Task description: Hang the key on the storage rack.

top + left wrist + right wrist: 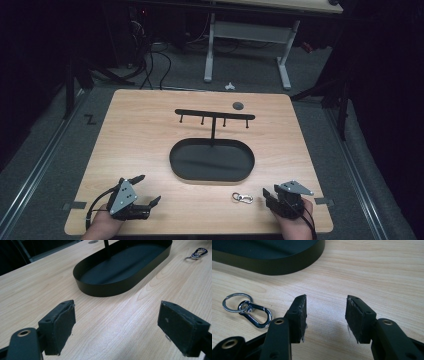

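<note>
The small shiny silver metal clip with a ring lies near the tabletop's front edge, just left of the right gripper, jaws spread and empty; the left gripper, jaws spread wide, is farther away

black two-jaw grippers with grey three-cornered plates, trailing cables.

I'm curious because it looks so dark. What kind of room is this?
Probably a lab or workshop set up for recording. A wooden table stands on grey floor, cables trail behind it, and a second desk frame sits farther back. On the table are a black tray and a keyring clip.
</note>
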Available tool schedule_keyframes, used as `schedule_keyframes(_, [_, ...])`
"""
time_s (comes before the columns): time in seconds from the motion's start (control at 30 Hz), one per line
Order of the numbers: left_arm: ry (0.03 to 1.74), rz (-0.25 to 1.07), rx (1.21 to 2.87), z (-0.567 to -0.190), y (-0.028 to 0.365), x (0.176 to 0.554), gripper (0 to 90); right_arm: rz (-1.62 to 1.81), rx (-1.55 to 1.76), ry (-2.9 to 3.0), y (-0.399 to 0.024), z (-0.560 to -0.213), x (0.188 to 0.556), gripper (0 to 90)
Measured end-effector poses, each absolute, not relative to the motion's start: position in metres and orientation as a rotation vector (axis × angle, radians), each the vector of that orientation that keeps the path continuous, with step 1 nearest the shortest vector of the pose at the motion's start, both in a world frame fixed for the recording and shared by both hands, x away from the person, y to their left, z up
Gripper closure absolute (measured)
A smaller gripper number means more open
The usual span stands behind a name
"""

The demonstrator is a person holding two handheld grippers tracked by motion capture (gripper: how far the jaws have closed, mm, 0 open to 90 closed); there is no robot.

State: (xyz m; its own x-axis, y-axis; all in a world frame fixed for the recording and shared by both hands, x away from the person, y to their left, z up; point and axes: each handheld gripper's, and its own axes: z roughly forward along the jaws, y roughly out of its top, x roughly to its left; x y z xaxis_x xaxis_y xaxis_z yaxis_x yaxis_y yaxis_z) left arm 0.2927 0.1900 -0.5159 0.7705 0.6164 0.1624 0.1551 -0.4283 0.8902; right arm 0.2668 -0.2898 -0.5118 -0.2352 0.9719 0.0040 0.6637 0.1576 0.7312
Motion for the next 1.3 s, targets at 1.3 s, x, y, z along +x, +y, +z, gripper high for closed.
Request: schedule_keyframes(1.3, [0.580, 0.592, 1.975, -0.5162, 0.1884, 0.2931, 15.2, 0.887, 1.579, 2.001, -0.2916, -0.5158, 0.2676, 48.5])
